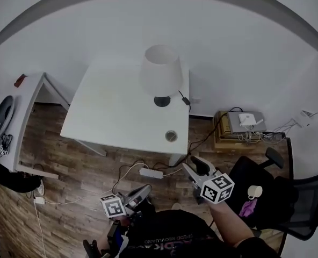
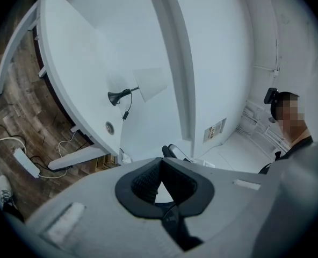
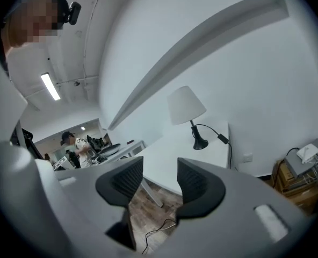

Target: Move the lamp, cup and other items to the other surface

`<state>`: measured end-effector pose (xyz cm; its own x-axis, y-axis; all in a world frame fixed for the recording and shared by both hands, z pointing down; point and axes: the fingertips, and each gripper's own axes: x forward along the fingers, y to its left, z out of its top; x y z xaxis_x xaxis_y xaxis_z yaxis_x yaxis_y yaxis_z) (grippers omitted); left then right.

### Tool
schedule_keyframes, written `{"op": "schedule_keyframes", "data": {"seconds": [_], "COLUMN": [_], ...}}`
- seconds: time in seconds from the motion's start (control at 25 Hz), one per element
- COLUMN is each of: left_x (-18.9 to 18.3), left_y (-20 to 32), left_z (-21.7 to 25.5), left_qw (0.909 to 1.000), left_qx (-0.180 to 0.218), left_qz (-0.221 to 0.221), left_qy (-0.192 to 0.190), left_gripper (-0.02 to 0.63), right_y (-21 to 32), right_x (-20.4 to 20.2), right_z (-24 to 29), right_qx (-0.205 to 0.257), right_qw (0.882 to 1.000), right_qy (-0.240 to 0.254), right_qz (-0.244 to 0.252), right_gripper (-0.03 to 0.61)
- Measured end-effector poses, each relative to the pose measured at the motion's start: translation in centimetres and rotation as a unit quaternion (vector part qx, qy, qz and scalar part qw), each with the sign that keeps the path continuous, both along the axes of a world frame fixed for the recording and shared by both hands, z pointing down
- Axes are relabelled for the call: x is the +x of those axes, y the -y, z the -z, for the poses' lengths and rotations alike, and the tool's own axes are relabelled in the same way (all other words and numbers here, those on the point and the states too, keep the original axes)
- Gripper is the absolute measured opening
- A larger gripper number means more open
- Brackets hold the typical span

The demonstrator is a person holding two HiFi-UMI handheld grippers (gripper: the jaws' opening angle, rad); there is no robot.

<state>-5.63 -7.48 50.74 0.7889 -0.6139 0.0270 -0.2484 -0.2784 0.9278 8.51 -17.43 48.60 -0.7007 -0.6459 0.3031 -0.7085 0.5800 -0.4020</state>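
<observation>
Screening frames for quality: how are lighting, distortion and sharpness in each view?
Head view: even, soft light; fisheye bows the wall; lamp sharp. Left gripper view: heavy barrel distortion curves the table; dark corners. Right gripper view: bright ceiling light, otherwise even.

**Inspector:** Floor items?
**Assistant:** White power strip lies on the wood floor at six o'clock.
**Inspector:** Elsewhere?
**Assistant:** Stacked boxes stand at three o'clock with a white device on top. Side desk stands at nine o'clock.
</observation>
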Motion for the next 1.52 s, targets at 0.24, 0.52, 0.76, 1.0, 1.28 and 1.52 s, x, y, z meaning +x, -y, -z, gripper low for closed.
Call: {"op": "schedule_keyframes", "data": {"seconds": [0.24,0.52,0.76,1.0,1.28,1.52], "left_x": [-5.2,-10.4,-12.9,-15.9,-17.5,-16.7], "left_y": [4.2,6.6,7.0,7.1,6.2,6.0], "left_z": [-0.2,-0.8,-1.4,-1.7,-1.7,-2.1], "left_qw": [0.9991,0.9987,0.9994,0.9990,0.9902,0.9810], "left_qx": [0.011,0.003,-0.001,-0.013,-0.025,-0.044], "left_qz": [-0.040,-0.050,-0.034,0.042,0.137,0.188], "left_qy": [-0.007,-0.011,-0.008,-0.007,0.008,0.022], "left_gripper": [-0.002,-0.002,-0.002,-0.002,-0.002,-0.002], "right_y": [4.7,9.8,15.4,22.4,28.6,33.7], "right_x": [-2.8,-6.6,-6.9,-7.3,-8.8,-9.5], "right_z": [-0.8,-2.2,-4.1,-7.0,-10.0,-11.9], "right_qx": [0.010,0.038,0.050,0.038,0.033,0.030], "right_qw": [0.997,0.989,0.981,0.976,0.975,0.974], "right_qy": [-0.026,-0.082,-0.142,-0.179,-0.200,-0.209], "right_qz": [-0.077,-0.113,-0.126,-0.116,-0.087,-0.075], "right_gripper": [0.225,0.235,0.246,0.250,0.268,0.291]}}
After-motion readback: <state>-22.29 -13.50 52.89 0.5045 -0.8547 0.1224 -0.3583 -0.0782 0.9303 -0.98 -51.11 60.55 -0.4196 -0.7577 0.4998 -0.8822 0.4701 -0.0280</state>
